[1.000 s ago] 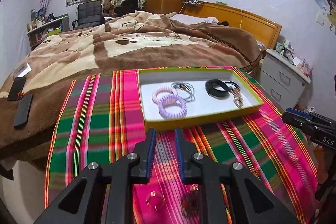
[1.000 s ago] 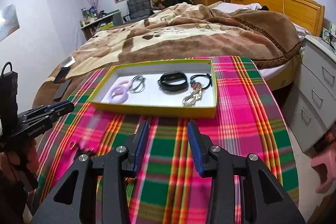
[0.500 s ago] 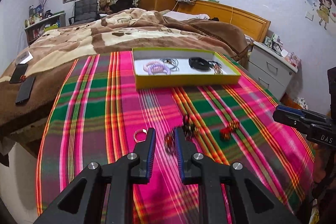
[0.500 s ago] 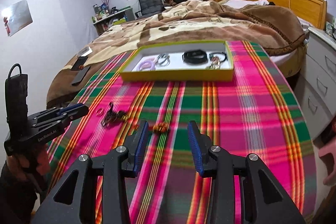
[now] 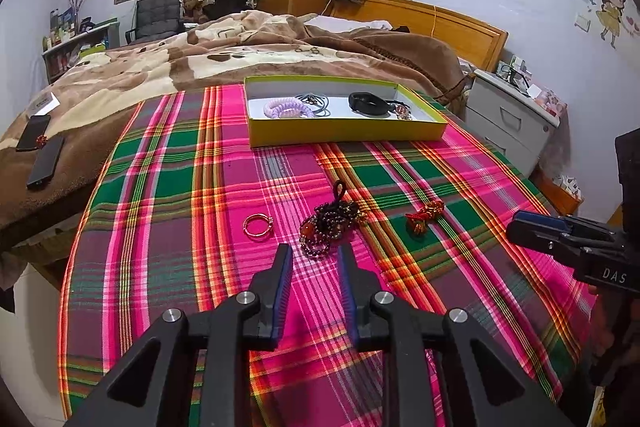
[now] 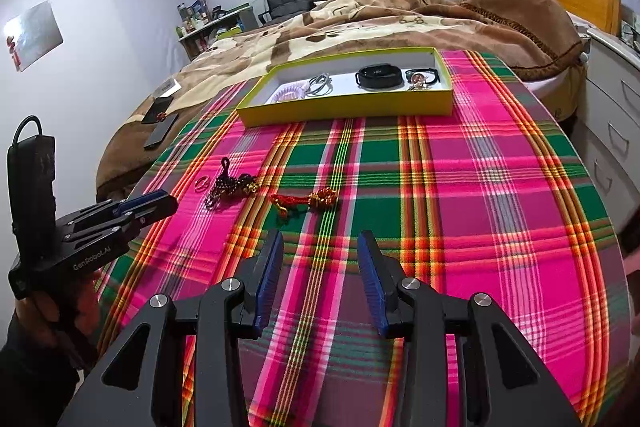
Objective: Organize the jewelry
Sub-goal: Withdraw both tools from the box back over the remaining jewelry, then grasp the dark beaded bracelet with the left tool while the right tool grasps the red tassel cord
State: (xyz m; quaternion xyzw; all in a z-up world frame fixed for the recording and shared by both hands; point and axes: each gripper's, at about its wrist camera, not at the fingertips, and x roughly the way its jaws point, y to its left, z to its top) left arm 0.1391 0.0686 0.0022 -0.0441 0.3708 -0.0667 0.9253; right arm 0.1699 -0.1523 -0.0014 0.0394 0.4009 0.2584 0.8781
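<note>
A yellow-rimmed tray (image 5: 344,135) (image 6: 344,109) at the table's far side holds purple coil ties (image 5: 286,107), grey loops, a black band (image 5: 368,103) and a chain. On the plaid cloth lie a gold ring (image 5: 258,225) (image 6: 201,183), a dark bead bracelet (image 5: 330,225) (image 6: 228,187) and a red knotted bracelet (image 5: 424,215) (image 6: 304,202). My left gripper (image 5: 313,251) is open and empty, just short of the bead bracelet. My right gripper (image 6: 320,239) is open and empty, a little short of the red bracelet. Each gripper shows in the other's view: the right (image 5: 560,231), the left (image 6: 136,205).
The table is covered by a pink and green plaid cloth (image 5: 200,187). A bed with a brown blanket (image 5: 200,59) lies behind it, with two phones (image 5: 44,159) on it. A white nightstand (image 5: 512,115) stands to the right.
Both grippers have pulled back from the tray toward the near side of the table. The ring and the two bracelets have come into full view ahead of the fingers. Both stayed open.
</note>
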